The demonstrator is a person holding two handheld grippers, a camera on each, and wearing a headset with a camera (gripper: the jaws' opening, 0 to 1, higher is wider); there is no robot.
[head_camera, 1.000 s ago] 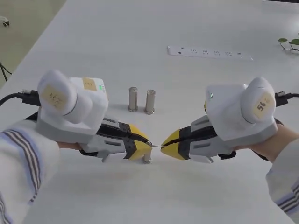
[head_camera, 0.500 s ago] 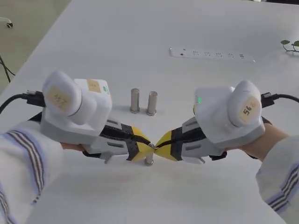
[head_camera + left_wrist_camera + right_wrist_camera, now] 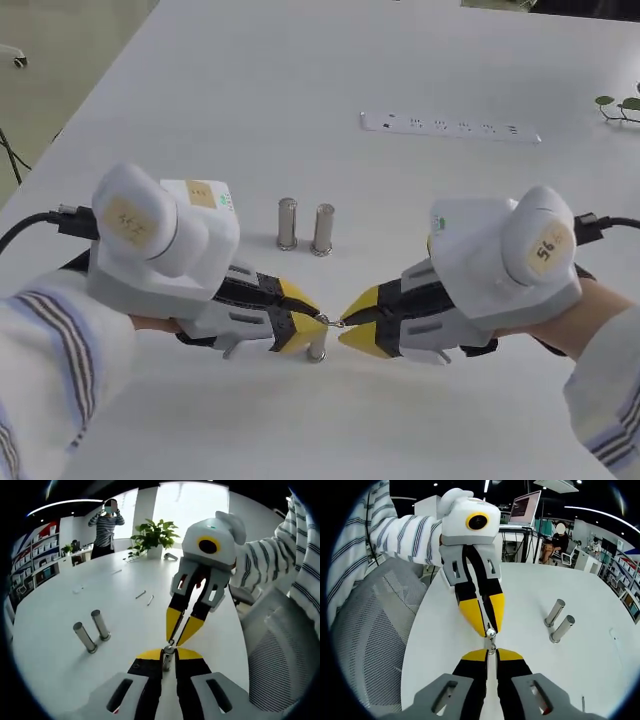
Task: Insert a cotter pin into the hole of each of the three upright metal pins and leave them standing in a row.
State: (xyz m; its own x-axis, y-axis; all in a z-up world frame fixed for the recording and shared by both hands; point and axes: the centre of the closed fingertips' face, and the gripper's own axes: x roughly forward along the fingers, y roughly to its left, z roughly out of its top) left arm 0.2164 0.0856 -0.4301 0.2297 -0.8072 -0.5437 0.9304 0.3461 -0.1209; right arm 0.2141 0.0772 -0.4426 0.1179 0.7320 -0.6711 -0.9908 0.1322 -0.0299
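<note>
Cotter pin [image 3: 335, 323] gripped by right fingers [image 3: 362, 341], metal pin [image 3: 317, 350] by left fingers [image 3: 298, 340]; pins [image 3: 287, 222] behind.

Daylight is pouring through a window [image 3: 190, 502] behind a potted plant [image 3: 151, 531]. A mesh chair [image 3: 372, 627] is standing beside the table [image 3: 300, 80].

The nearest metal pin [image 3: 317, 351] is largely covered by the yellow tips of the left gripper [image 3: 320, 318] and right gripper [image 3: 343, 325]; only its foot is seen. The cotter pin [image 3: 334, 322] is too small for its seating to be judged. A plant [image 3: 622, 98] is cut by the edge.
</note>
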